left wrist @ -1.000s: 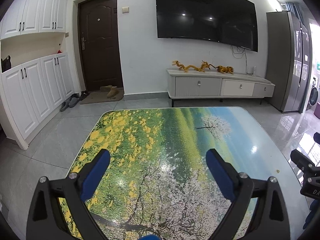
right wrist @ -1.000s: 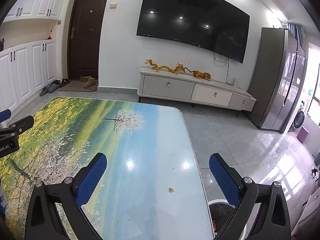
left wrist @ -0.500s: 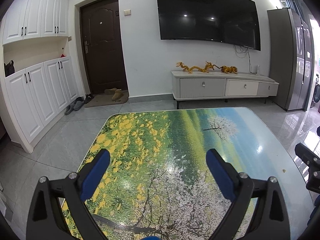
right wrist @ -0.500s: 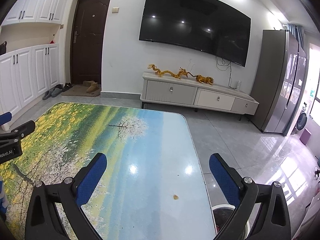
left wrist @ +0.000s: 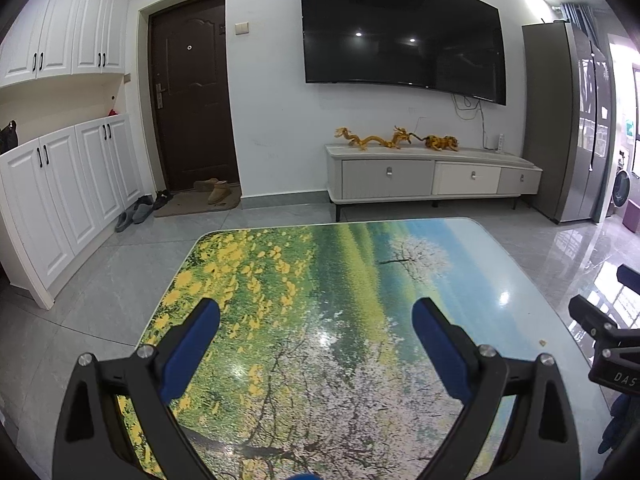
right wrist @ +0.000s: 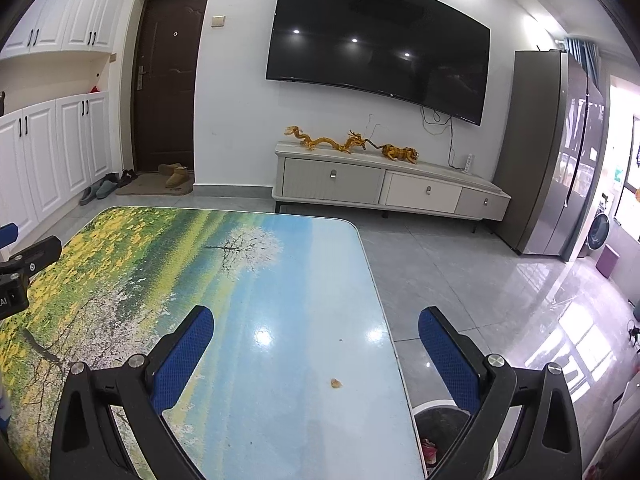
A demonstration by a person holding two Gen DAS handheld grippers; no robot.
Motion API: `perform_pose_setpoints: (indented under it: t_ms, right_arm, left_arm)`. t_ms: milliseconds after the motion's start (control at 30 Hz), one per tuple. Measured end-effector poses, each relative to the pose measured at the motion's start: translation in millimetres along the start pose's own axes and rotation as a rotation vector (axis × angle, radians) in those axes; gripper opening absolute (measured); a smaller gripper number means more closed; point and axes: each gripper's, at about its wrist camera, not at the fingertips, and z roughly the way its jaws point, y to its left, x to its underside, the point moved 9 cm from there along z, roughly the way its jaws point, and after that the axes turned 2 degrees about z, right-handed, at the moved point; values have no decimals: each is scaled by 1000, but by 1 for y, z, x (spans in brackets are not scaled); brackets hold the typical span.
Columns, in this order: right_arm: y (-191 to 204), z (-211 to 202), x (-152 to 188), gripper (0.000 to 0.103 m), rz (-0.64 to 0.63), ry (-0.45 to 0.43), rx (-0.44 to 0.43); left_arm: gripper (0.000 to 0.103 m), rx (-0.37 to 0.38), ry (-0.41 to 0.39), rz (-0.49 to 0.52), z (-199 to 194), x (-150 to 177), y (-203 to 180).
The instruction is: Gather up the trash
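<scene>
**Both grippers wide over the table, crumb by the right edge**

Glossy table top (left wrist: 320, 300), printed with yellow flowers, a white blossoming tree and blue sky, fills the lower half of the left wrist view. Above the table hangs the left gripper (left wrist: 316, 316), its jaws spread wide with nothing between the blue pads (left wrist: 192, 344). A small tan crumb (left wrist: 542, 342) lies on the table near its right edge, well right of the left gripper. Just beyond the crumb, at the table's right side, part of the right gripper (left wrist: 608, 344) pokes into view. Past the table's far end stand a low white cabinet (left wrist: 432, 178) carrying golden dragon figures (left wrist: 376, 140), a wall TV (left wrist: 400, 32) above it, a dark door (left wrist: 192, 92) to the left and a grey fridge (left wrist: 568, 120) to the right.

From the right wrist, the table (right wrist: 200, 280) runs left and forward, with its right edge cutting down the middle. Over that edge sits the right gripper (right wrist: 316, 328), jaws wide and empty; one blue pad (right wrist: 184, 356) is above the table and the other is past its edge, over the floor. On the table the crumb (right wrist: 335, 383) lies close to the right edge, between the two pads. Beside the table, on the floor under the right pad, a bin (right wrist: 440, 420) with a dark inside is partly seen. At the table's left side shows a bit of the left gripper (right wrist: 24, 268).
</scene>
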Motion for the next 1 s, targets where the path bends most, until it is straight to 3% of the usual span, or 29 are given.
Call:
perform_pose_setpoints:
  t_ms: [467,1000]
  right_arm:
    - [-55,-26,40,103,104,58,58]
    - [-67,-27,43,103,119,69,76]
  left_arm:
    - [97,110,28,64,-14,16,-57]
    - [97,82,28,55,-18,13,-54]
